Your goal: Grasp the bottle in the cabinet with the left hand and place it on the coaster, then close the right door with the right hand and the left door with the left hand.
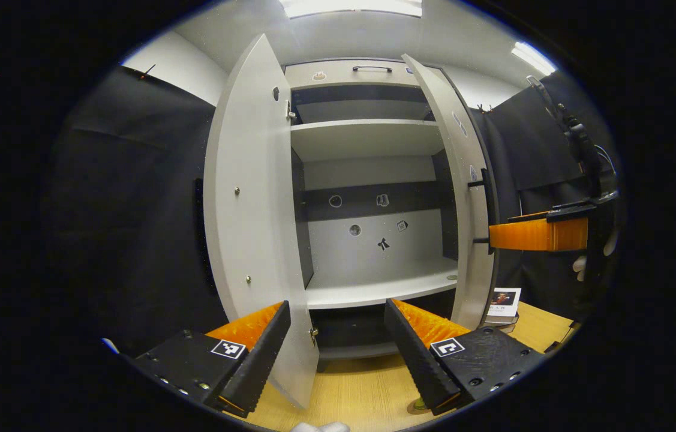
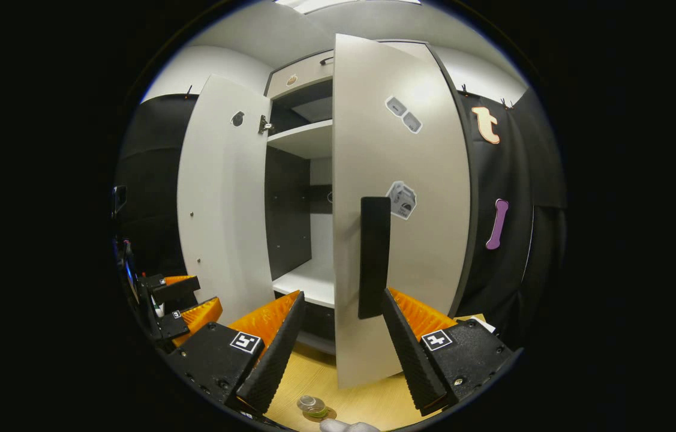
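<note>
The grey cabinet [image 1: 367, 180] stands with both doors swung out and its shelves bare. In the left gripper view my left gripper [image 1: 336, 306] is open, facing the left door [image 1: 248, 228] and the lower shelf. The right door [image 2: 397, 240] with its black handle [image 2: 373, 258] stands straight ahead in the right gripper view. My right gripper [image 2: 343, 294] is open, one finger on each side of the handle, apart from it. The bottle [image 2: 312, 405], seen from above, rests on the coaster [image 2: 327, 414] low on the wooden table. A green sliver of the bottle [image 1: 418, 403] peeks beside my left gripper's finger.
The wooden table [image 1: 349, 390] runs under the cabinet. A small picture card [image 1: 504, 300] stands on it beyond the right door [image 1: 463, 210]. The right gripper [image 1: 538, 234] is held out behind that door. The left gripper [image 2: 185, 306] sits low left. A gloved hand [image 2: 346, 426] shows below.
</note>
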### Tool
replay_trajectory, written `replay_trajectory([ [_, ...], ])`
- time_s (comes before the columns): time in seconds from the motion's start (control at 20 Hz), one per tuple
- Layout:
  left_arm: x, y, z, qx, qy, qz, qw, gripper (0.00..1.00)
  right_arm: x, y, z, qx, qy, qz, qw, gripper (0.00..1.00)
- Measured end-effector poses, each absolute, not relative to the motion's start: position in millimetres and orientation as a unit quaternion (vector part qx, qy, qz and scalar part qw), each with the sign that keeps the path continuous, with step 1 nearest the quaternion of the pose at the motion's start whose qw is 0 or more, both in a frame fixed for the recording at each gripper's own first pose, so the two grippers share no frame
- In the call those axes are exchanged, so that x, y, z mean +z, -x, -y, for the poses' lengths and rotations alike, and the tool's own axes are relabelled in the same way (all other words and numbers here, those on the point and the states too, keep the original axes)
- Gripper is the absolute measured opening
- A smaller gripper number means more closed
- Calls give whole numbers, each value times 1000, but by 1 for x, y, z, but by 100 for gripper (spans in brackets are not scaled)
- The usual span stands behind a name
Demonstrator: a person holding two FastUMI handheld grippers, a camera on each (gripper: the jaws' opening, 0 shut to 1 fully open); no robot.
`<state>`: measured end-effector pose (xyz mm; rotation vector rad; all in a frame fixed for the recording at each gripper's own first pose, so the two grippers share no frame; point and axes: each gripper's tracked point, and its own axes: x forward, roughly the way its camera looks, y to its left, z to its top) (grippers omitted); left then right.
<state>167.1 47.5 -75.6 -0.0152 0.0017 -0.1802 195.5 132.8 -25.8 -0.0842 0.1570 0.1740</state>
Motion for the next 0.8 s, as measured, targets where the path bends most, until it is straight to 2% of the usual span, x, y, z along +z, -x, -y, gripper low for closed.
replay_trajectory([
  [0.2,-65,-164,-84,-66,5,7,998,96,-37,-187,-154,112,31,-84,990,80],
  [0.4,-46,-166,-153,-6,5,28,1000,96,-51,-176,-166,120,31,-96,988,80],
  [0.6,-42,-177,-227,60,10,33,998,96,-60,-166,-166,116,24,-108,987,80],
  [0.8,-45,-203,-266,93,18,18,995,96,-59,-157,-150,87,24,-108,990,80],
])
